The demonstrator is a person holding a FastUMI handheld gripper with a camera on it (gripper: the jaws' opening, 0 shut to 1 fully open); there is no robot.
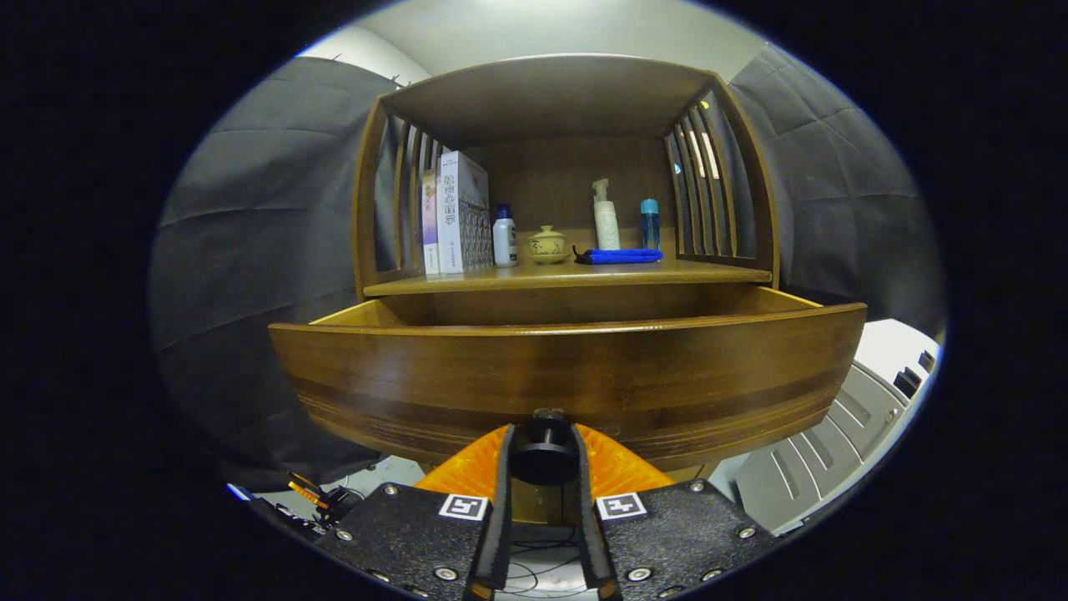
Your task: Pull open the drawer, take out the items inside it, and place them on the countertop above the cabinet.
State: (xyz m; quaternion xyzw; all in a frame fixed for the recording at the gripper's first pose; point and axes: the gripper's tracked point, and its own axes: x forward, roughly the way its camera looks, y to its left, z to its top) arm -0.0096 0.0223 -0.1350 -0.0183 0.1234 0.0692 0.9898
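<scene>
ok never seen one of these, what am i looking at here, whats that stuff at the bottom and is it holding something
This is a fisheye camera riding on a handheld gripper, held by a person. It looks forward along the gripper's two fingers, the parts at the bottom. They are closed on the dark round drawer knob, one on each side. The wooden drawer is pulled out toward the camera; its inside is hidden behind its front panel. Above it, on the cabinet's countertop, stand some books, a small white bottle, a lidded tea bowl, a folded blue cloth, a white pump bottle and a blue bottle.
</scene>
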